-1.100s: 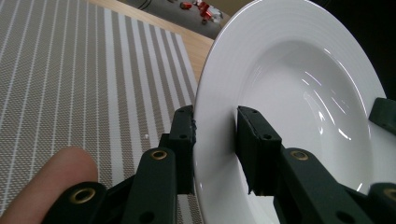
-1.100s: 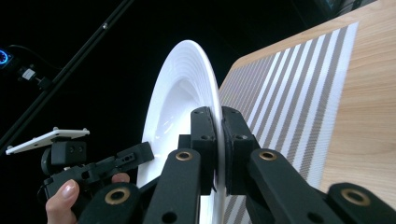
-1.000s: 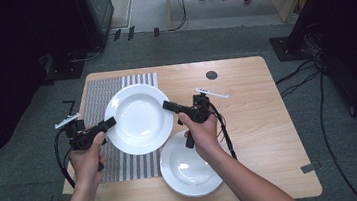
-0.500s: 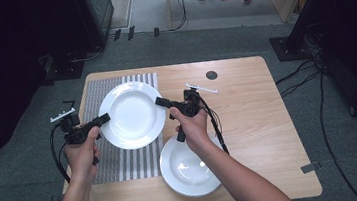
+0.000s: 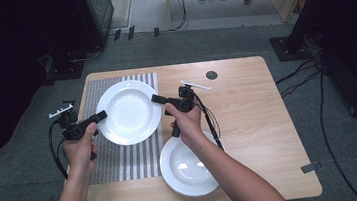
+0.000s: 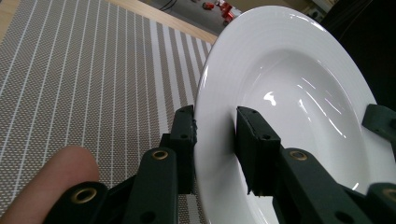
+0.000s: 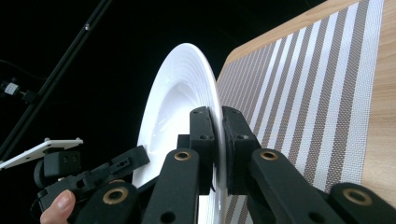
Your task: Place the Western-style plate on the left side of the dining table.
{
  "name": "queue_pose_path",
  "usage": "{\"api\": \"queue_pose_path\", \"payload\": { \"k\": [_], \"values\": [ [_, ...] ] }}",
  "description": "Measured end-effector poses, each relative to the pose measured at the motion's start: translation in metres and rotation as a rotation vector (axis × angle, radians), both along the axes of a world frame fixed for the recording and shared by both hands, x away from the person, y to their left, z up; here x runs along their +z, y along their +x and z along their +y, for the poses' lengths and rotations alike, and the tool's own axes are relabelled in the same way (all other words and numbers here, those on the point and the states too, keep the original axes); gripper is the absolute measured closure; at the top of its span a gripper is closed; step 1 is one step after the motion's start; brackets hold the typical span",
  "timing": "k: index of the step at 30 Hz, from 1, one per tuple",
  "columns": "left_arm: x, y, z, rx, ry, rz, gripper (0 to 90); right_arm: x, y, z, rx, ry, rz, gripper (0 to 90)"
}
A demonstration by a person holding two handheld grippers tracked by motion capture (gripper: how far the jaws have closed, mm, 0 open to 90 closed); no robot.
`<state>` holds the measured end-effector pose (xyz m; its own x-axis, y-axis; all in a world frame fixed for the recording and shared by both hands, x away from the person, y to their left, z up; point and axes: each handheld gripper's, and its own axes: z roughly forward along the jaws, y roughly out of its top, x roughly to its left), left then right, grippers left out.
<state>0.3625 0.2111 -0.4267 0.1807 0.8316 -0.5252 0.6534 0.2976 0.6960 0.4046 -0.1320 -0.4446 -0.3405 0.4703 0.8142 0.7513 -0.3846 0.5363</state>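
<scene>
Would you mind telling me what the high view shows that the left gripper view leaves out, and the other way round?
The high view takes in the second plate, lying on the wooden table under the person's right forearm. The left gripper view gives the close detail: the left claw has its jaws on either side of the rim of the lifted plate, with a fingertip beside them. Both share the lifted plate, the striped placemat beneath it and the right claw gripping the opposite rim.
</scene>
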Motion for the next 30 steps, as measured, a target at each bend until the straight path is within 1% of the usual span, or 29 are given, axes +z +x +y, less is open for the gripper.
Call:
{"api": "queue_pose_path", "payload": {
  "k": [6, 9, 11, 13, 19, 22, 27, 30],
  "values": [
    [-0.005, 0.007, 0.005, 0.012, 0.009, 0.016, 69.8, -0.006, 0.007, 0.007, 0.001, -0.004, 0.015, 85.3],
    [-0.008, 0.009, 0.008, 0.016, 0.017, 0.027, 69.7, -0.010, 0.011, 0.011, 0.001, -0.007, 0.028, 85.1],
    [-0.011, 0.011, 0.010, 0.023, 0.021, 0.033, 69.7, -0.013, 0.013, 0.014, 0.001, -0.008, 0.044, 85.0],
    [-0.013, 0.013, 0.012, 0.029, 0.022, 0.039, 69.7, -0.016, 0.016, 0.016, 0.002, -0.011, 0.049, 84.7],
    [-0.019, 0.018, 0.018, 0.044, 0.027, 0.060, 69.7, -0.023, 0.023, 0.025, 0.001, -0.032, 0.061, 84.0],
    [-0.023, 0.020, 0.022, 0.053, 0.023, 0.071, 69.8, -0.027, 0.027, 0.030, 0.003, -0.028, 0.090, 84.0],
    [-0.029, 0.025, 0.029, 0.068, 0.023, 0.090, 69.8, -0.034, 0.034, 0.037, 0.009, -0.037, 0.109, 83.7],
    [-0.035, 0.029, 0.031, 0.086, 0.026, 0.107, 69.7, -0.040, 0.040, 0.043, 0.008, -0.044, 0.132, 83.2]
  ]
}}
